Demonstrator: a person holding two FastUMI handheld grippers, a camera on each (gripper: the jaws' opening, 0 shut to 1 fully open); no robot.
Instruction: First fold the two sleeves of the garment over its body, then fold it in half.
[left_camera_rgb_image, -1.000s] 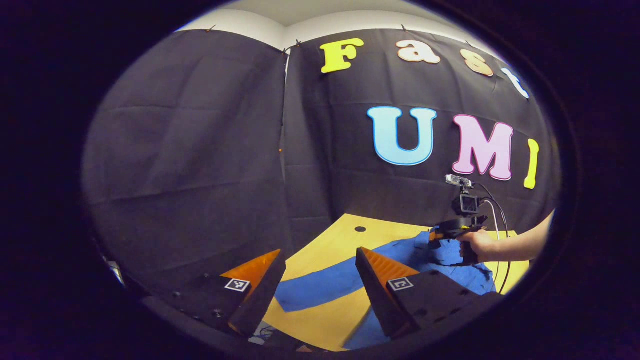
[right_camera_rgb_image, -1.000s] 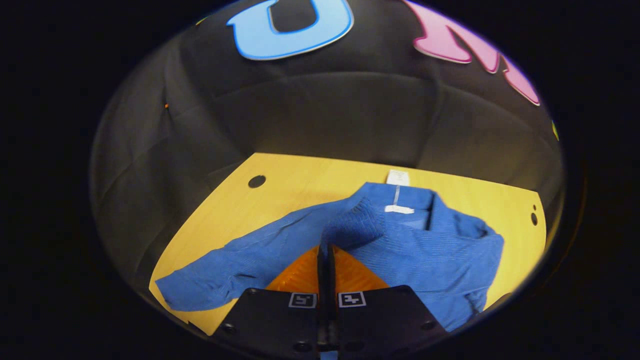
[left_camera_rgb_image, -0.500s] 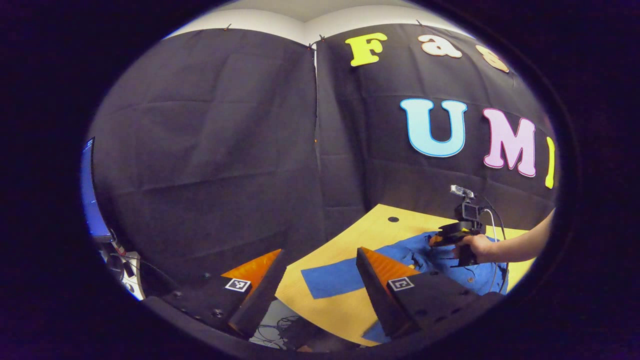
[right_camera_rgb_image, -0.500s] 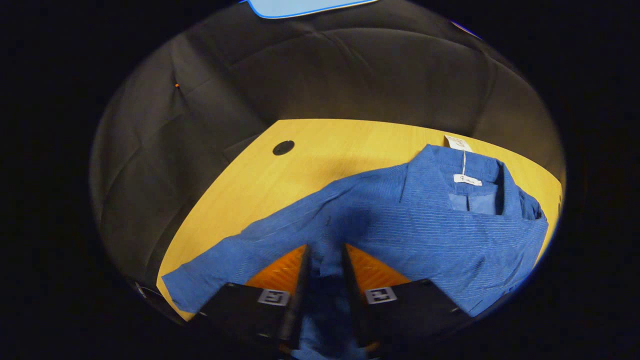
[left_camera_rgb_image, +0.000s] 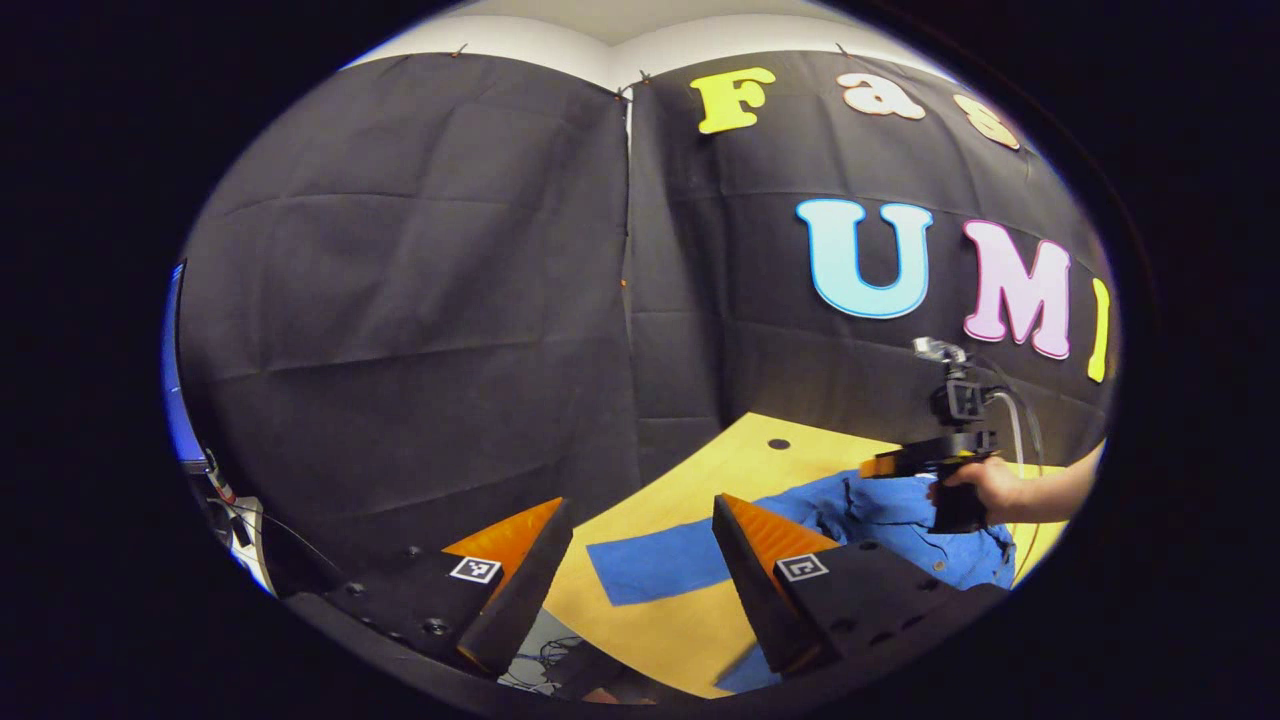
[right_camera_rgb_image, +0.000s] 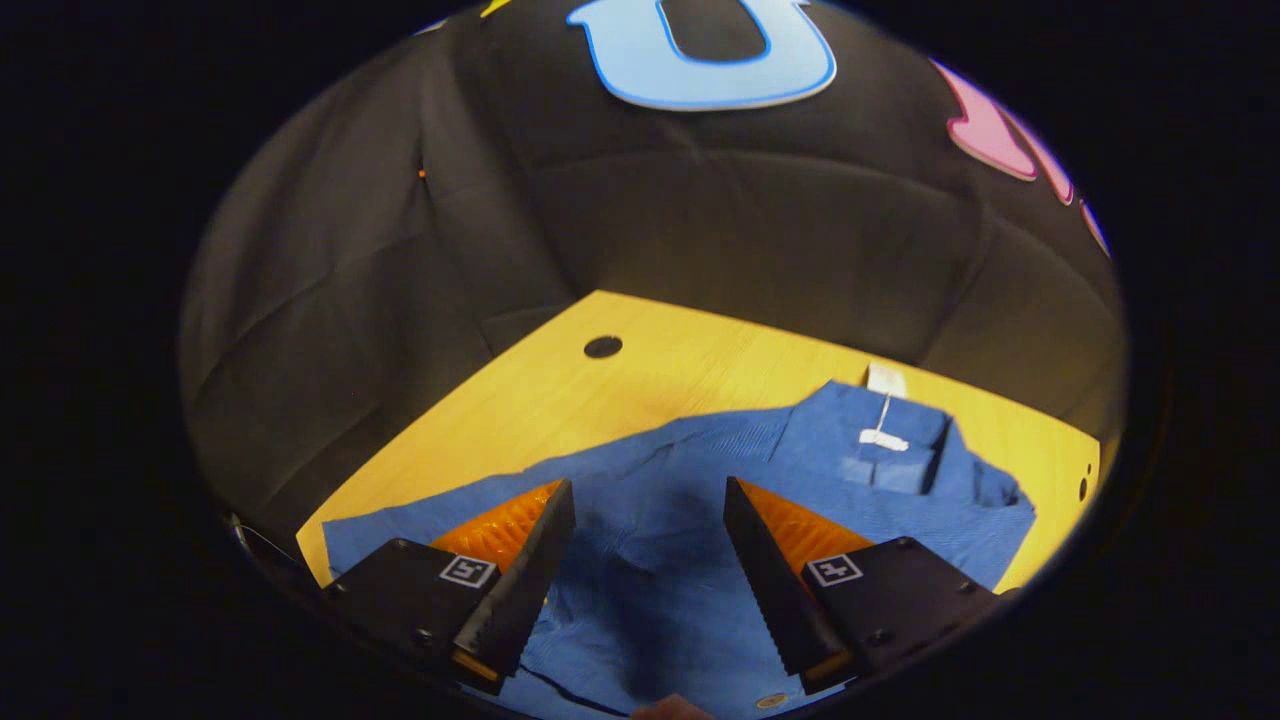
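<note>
- On the yellow wooden table (right_camera_rgb_image: 560, 390) there's a blue shirt (right_camera_rgb_image: 690, 500) lying mostly flat, collar end toward the far right, with a white tag (right_camera_rgb_image: 884, 379) sticking out past the neckline onto the wood.
- In the right gripper view, one sleeve (right_camera_rgb_image: 420, 515) runs out to the left along the near edge of the table, not folded over the body.
- The right gripper (right_camera_rgb_image: 648, 560) hangs over the middle of the shirt with its fingers spread wide apart and nothing between them, just cloth underneath. Can't tell if the tips touch the fabric.
- The left gripper (left_camera_rgb_image: 640, 575) is also wide open and holding nothing. It sits near the table's left edge, with the end of the sleeve (left_camera_rgb_image: 655, 560) visible through the gap between its fingers.
- In the left gripper view you can see the other gripper (left_camera_rgb_image: 885, 465) farther off, held in a hand (left_camera_rgb_image: 985, 485) above the bunched-up part of the shirt (left_camera_rgb_image: 900, 520).
- There's a round hole (right_camera_rgb_image: 602, 347) in the table near the far left corner, well apart from the shirt.
- Black cloth wall (left_camera_rgb_image: 420, 300) behind everything.
</note>
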